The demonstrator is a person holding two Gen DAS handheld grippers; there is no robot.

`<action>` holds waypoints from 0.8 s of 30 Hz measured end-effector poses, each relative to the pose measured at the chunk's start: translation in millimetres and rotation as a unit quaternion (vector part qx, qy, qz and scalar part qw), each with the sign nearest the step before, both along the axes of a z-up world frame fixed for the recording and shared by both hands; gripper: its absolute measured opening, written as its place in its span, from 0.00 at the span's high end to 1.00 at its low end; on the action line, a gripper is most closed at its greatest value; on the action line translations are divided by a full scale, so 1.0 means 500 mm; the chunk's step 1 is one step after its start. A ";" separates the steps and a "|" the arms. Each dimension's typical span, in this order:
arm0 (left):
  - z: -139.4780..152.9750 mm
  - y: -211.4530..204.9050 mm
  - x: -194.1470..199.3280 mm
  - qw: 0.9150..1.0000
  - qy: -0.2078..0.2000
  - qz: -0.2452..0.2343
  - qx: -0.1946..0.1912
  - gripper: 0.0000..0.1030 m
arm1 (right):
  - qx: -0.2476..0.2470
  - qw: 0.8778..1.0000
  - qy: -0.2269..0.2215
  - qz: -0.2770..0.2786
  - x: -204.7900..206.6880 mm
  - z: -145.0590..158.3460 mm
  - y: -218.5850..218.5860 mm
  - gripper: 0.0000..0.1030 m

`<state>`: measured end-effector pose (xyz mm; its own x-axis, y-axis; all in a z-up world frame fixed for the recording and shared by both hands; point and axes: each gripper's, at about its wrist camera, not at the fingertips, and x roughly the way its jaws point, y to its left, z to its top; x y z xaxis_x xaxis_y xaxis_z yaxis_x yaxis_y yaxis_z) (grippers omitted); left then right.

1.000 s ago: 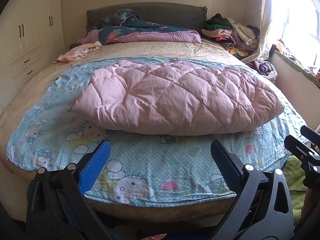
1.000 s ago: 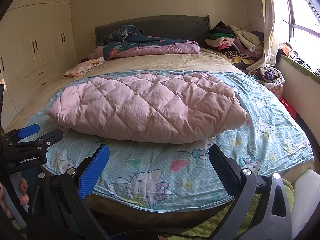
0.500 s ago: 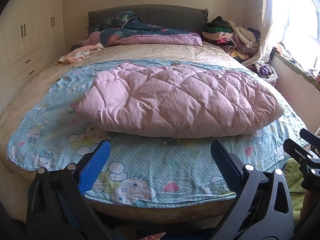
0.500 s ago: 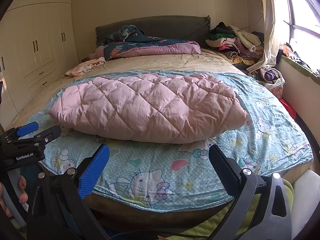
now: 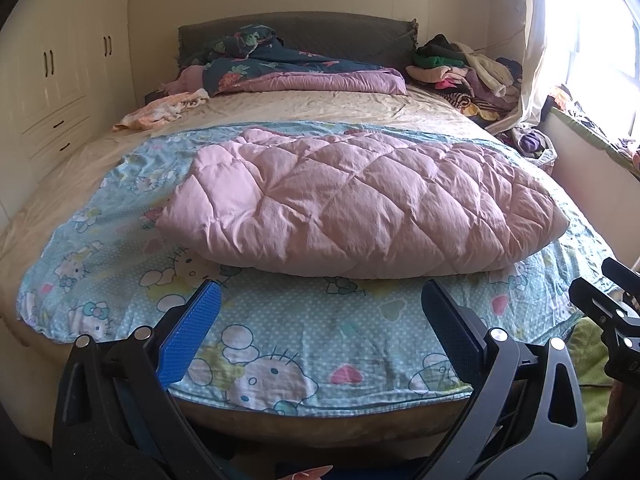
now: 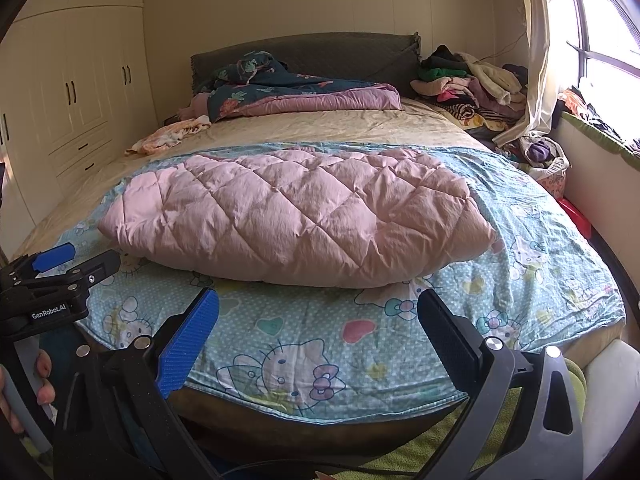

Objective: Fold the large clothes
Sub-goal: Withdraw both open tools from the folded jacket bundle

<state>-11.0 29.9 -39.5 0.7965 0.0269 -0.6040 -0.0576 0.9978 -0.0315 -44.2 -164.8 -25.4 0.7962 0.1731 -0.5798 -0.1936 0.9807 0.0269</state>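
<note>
At 6 o'clock both the left gripper [image 5: 320, 328] and the right gripper [image 6: 318, 328] hang at the foot of the bed with their jaws spread wide and nothing between them. Just beyond, toward 12 o'clock, the pink quilted garment [image 5: 360, 204] lies as a thick, compact bundle on the blue cartoon sheet [image 5: 280, 332], so the folding looks to me mostly done, perhaps with one more fold left. Its underside and any sleeves are hidden, and the clothes pile [image 6: 472, 80] at 1 o'clock is too tangled to read.
</note>
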 end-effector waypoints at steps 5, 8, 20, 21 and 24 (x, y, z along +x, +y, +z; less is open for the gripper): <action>0.003 0.002 0.000 1.000 -0.001 0.002 0.002 0.09 | -0.001 1.000 0.000 0.001 0.000 -0.001 -0.001 0.04; 0.005 0.002 -0.001 1.000 -0.002 0.003 0.003 0.09 | 0.000 1.000 0.000 0.001 0.000 -0.001 -0.002 0.04; 0.005 0.002 -0.002 1.000 -0.003 0.003 0.004 0.09 | -0.001 1.000 0.000 0.001 0.000 0.000 0.000 0.04; 0.006 0.001 -0.003 1.000 -0.003 0.004 0.004 0.09 | -0.001 1.000 0.000 0.001 0.000 -0.001 -0.001 0.04; 0.009 0.002 -0.002 1.000 -0.004 0.004 0.004 0.09 | -0.001 1.000 -0.001 0.001 0.000 -0.001 0.000 0.04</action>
<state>-12.1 31.0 -35.3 0.8016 0.0379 -0.5967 -0.0649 0.9976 -0.0238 -44.2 -164.9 -25.7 0.7966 0.1737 -0.5790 -0.1957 0.9803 0.0248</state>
